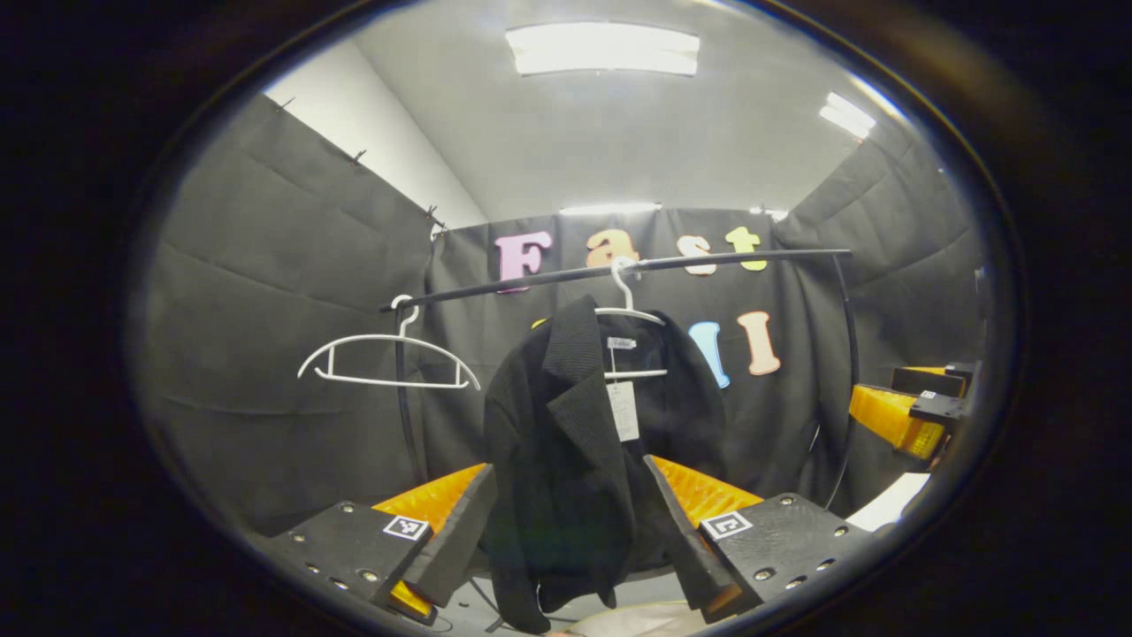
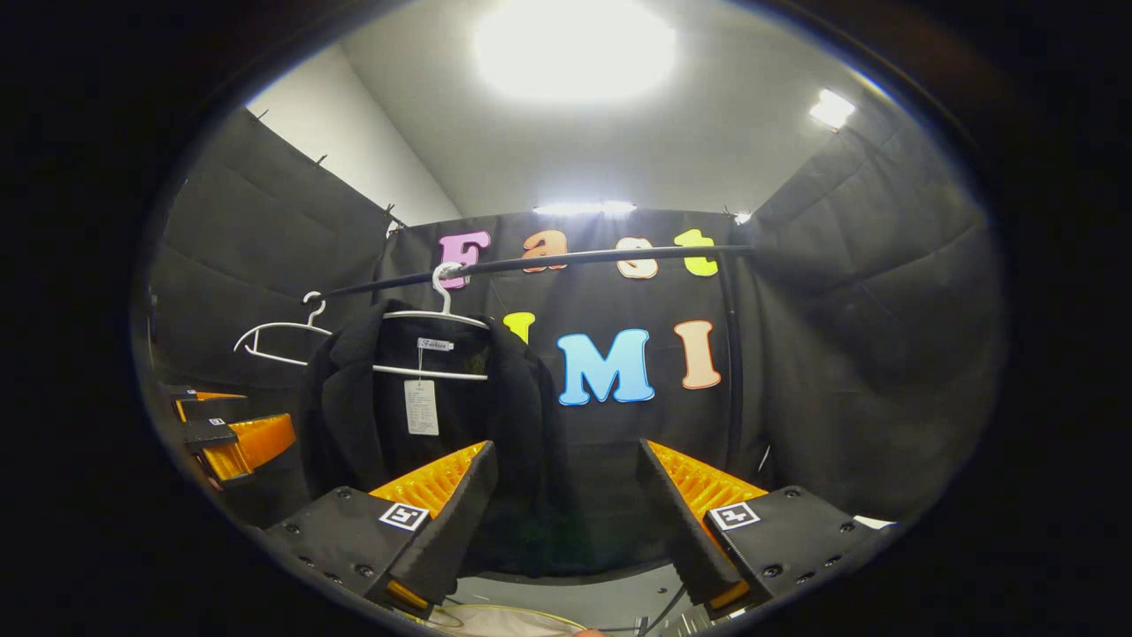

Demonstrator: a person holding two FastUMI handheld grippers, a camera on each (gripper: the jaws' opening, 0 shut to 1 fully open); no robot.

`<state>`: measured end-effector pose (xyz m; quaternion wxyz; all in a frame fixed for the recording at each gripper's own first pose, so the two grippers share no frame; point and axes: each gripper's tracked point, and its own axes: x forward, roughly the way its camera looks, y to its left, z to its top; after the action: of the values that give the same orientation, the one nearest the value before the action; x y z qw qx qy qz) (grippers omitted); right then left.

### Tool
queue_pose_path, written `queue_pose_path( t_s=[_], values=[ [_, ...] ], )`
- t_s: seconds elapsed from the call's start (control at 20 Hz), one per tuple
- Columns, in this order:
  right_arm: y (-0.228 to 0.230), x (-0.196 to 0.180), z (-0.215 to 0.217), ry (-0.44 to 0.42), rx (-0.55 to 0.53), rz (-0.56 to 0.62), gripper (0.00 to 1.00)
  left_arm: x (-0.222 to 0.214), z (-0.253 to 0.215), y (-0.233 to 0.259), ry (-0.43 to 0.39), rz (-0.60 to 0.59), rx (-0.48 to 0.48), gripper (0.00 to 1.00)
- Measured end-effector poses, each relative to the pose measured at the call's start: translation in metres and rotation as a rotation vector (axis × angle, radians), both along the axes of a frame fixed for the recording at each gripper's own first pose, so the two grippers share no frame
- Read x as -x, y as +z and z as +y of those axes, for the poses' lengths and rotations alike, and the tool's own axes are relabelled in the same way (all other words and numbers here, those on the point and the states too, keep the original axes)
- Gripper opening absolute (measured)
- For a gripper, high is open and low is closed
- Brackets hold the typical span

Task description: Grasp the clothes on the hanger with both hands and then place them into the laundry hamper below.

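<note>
A black jacket (image 1: 548,425) hangs on a white hanger (image 1: 630,311) from a black rail (image 1: 707,259), with a white paper tag (image 1: 623,409) at its collar. My left gripper (image 1: 569,469) is open in front of it, and the jacket's lower half shows through the gap between the fingers. In the right gripper view the jacket (image 2: 354,416) hangs left of centre. My right gripper (image 2: 566,449) is open with nothing held, pointing just right of the jacket's edge. A pale hamper rim (image 2: 495,619) peeks in at the bottom.
An empty white hanger (image 1: 389,358) hangs on the rail to the left of the jacket. The other gripper (image 1: 911,407) shows at the right edge of the left gripper view. Black cloth walls close in the booth on three sides.
</note>
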<state>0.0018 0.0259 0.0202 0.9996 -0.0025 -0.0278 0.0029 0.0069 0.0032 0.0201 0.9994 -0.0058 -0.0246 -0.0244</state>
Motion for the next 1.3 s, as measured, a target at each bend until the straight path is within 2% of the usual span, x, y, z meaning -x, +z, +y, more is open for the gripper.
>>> queue_pose_path(
  t_s=[0.4, 0.45, 0.55, 0.6, 0.95, 1.0, 1.25, 1.3],
  values=[
    [0.008, -0.046, 0.017, 0.106, -0.041, -0.015, 0.96, -0.023, -0.01, 0.011, 0.045, -0.018, -0.02, 0.94],
    [0.009, -0.052, 0.017, 0.118, -0.041, -0.013, 0.99, -0.028, -0.011, 0.01, 0.051, -0.016, -0.025, 0.94],
    [0.01, -0.065, 0.02, 0.146, -0.044, -0.013, 0.96, -0.038, -0.015, 0.012, 0.066, -0.02, -0.03, 0.94],
    [0.011, -0.072, 0.021, 0.157, -0.046, -0.013, 0.99, -0.043, -0.018, 0.013, 0.072, -0.021, -0.034, 0.94],
    [0.002, -0.121, 0.026, 0.236, -0.071, 0.02, 0.99, -0.081, -0.026, 0.005, 0.125, -0.003, -0.056, 0.94],
    [0.0, -0.128, 0.028, 0.248, -0.075, 0.022, 0.96, -0.086, -0.026, 0.004, 0.136, 0.0, -0.06, 0.94],
    [-0.004, -0.163, 0.036, 0.303, -0.082, 0.03, 0.99, -0.112, -0.024, 0.0, 0.18, 0.013, -0.085, 0.94],
    [-0.003, -0.17, 0.039, 0.312, -0.085, 0.029, 0.96, -0.116, -0.024, 0.0, 0.187, 0.015, -0.091, 0.94]
  ],
)
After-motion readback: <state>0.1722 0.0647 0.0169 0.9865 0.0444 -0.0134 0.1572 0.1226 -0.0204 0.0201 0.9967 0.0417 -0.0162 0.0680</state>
